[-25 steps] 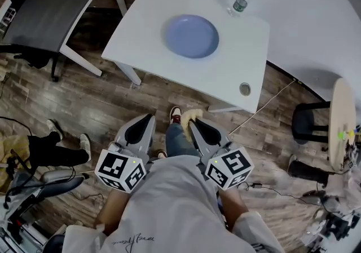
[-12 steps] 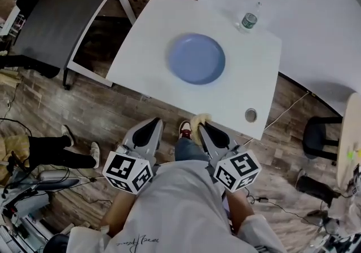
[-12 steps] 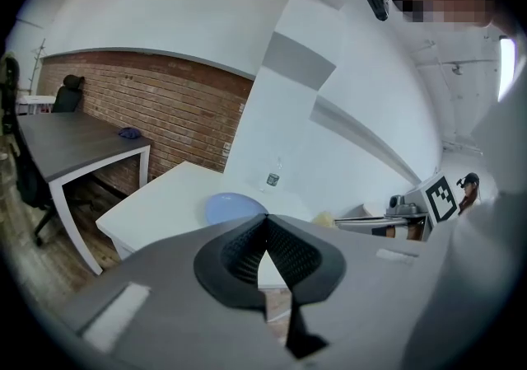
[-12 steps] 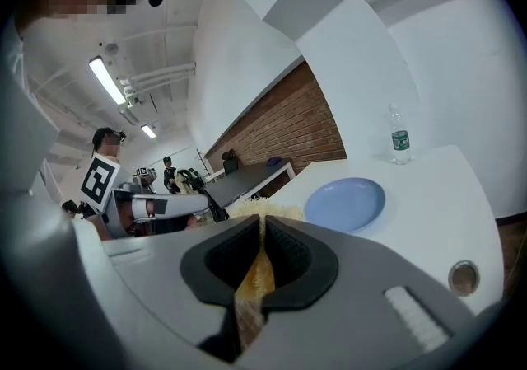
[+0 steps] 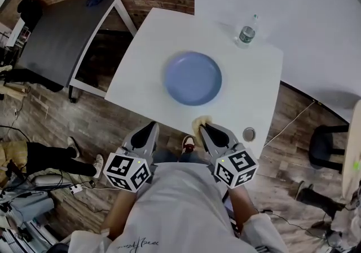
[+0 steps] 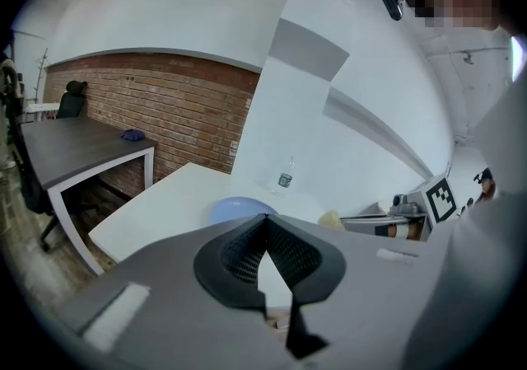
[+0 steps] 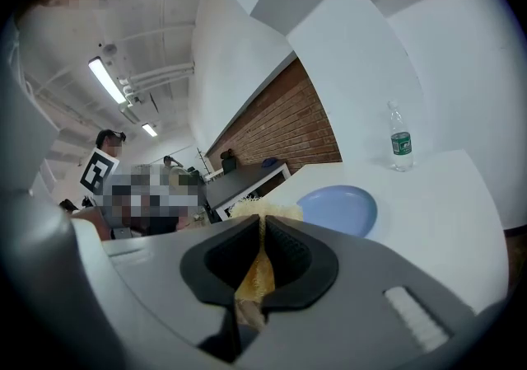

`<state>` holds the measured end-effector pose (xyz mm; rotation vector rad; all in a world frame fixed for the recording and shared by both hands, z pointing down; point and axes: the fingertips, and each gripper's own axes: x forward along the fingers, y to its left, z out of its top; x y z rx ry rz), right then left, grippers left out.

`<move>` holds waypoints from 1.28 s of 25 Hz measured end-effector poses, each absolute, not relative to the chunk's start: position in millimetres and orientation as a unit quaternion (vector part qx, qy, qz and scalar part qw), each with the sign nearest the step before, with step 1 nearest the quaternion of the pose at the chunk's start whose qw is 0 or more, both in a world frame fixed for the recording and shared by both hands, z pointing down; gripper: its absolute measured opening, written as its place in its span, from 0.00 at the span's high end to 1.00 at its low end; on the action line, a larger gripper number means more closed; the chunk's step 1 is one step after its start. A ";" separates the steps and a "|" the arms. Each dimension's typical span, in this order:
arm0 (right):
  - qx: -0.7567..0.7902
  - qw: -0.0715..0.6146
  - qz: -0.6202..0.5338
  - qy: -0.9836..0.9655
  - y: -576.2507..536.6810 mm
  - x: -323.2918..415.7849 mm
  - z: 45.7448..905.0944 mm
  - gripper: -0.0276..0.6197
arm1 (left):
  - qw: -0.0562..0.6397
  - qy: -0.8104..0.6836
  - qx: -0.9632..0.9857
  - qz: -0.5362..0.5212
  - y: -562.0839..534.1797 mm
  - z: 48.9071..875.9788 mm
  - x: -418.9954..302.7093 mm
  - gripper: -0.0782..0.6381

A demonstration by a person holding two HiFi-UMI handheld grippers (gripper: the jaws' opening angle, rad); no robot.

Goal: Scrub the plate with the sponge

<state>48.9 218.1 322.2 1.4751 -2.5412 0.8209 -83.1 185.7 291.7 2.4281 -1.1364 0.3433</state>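
Observation:
A round blue plate (image 5: pixel 193 78) lies in the middle of a white table (image 5: pixel 149 43); it also shows in the left gripper view as plate (image 6: pixel 239 209) and in the right gripper view as plate (image 7: pixel 339 209). My right gripper (image 5: pixel 204 127) is shut on a yellow sponge (image 5: pixel 200 123), held at the table's near edge just short of the plate. The sponge (image 7: pixel 262 216) pokes out between the shut jaws. My left gripper (image 5: pixel 149 129) hangs left of it, below the table edge, jaws shut with nothing held.
A clear water bottle (image 5: pixel 247 30) stands at the table's far right. A small round cap-like object (image 5: pixel 249 133) sits at the near right corner. A dark grey table (image 5: pixel 62 35) stands to the left by a brick wall. A black stool (image 5: pixel 321 145) stands right.
The person has stepped toward the table: both grippers moved forward, and the sponge now reaches over the table's near edge. The plate appears closer.

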 end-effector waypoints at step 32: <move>0.511 0.135 0.296 -0.796 86.3 69.4 357.1 0.92 | 0.266 -0.414 0.854 0.168 46.9 358.1 -77.5 0.88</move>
